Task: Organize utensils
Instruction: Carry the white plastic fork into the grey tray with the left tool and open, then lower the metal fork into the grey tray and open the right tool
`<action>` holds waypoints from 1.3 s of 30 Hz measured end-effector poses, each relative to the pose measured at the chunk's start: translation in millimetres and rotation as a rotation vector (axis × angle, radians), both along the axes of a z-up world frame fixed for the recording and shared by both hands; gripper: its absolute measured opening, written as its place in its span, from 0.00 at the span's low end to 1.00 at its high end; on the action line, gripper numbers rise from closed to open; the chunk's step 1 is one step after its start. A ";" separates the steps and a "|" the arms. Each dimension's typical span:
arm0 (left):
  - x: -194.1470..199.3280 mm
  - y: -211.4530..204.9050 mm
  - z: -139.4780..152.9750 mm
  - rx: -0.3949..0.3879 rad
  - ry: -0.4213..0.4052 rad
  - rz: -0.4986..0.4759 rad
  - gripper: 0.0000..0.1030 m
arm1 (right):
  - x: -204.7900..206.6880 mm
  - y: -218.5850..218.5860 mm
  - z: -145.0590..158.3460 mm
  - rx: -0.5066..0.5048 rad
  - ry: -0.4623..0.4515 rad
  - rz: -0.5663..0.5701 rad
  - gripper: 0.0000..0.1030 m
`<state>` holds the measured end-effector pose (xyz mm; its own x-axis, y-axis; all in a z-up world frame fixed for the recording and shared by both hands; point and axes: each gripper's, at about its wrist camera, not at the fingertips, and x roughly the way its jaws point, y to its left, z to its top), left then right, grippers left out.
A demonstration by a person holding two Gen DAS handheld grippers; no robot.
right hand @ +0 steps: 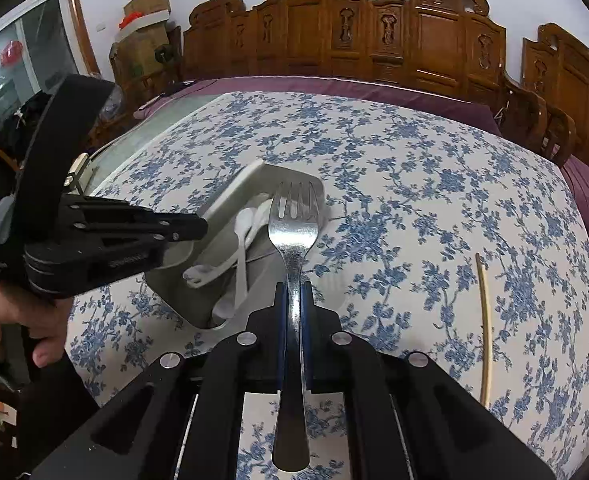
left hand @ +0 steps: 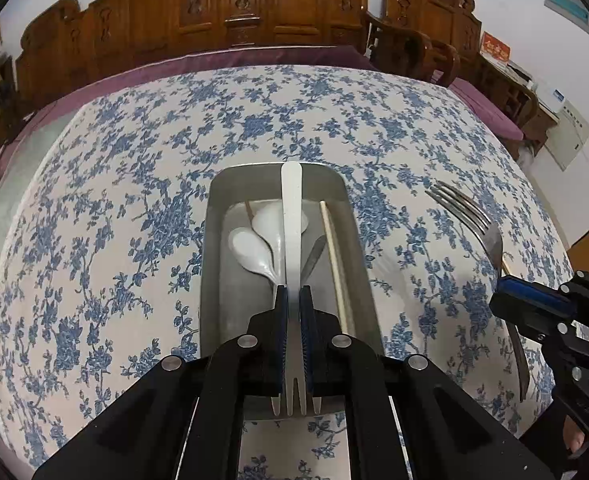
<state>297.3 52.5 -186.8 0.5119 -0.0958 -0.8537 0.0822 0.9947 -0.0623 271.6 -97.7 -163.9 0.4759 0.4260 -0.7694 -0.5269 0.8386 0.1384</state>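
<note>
While left tool (left hand: 293, 300) clamps white fork (left hand: 292, 216), right tool (right hand: 294, 292) steel fork (right hand: 294, 232), tray (left hand: 214, 240) below.

The left hand-held gripper (left hand: 293, 300) clamps a white plastic fork (left hand: 292, 216) above the grey tray (left hand: 214, 240) holding white spoons (left hand: 254, 252)

a white plastic fork (left hand: 292, 240) hangs tines-back above a grey tray (left hand: 214, 240) holding white spoons (left hand: 254, 254) and a chopstick (left hand: 336, 264); a steel fork (right hand: 293, 232) is raised beside it, another chopstick (right hand: 486, 328) lying apart on the cloth.
</note>
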 end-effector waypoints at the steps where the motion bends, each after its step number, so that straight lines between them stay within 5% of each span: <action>1: 0.6 1.9 -2.2 -0.004 0.003 0.002 0.05 | 0.4 2.9 0.1 -0.001 0.000 0.003 0.08; 8: -4.2 17.5 -9.5 -0.030 0.002 0.014 0.07 | 3.8 23.7 -3.0 -0.009 0.006 0.023 0.08; 11: -12.0 25.1 -6.7 -0.034 -0.014 0.014 0.18 | 6.5 32.4 -6.6 -0.011 0.011 0.029 0.08; 39: -71.7 71.3 15.8 0.017 -0.172 0.018 0.18 | 62.0 101.1 -38.9 0.045 0.096 -0.032 0.08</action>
<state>225.6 123.8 -171.0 0.6520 -0.0711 -0.7549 0.0722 0.9969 -0.0316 333.5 3.4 -202.8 0.4151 0.4469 -0.7924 -0.4822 0.8467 0.2250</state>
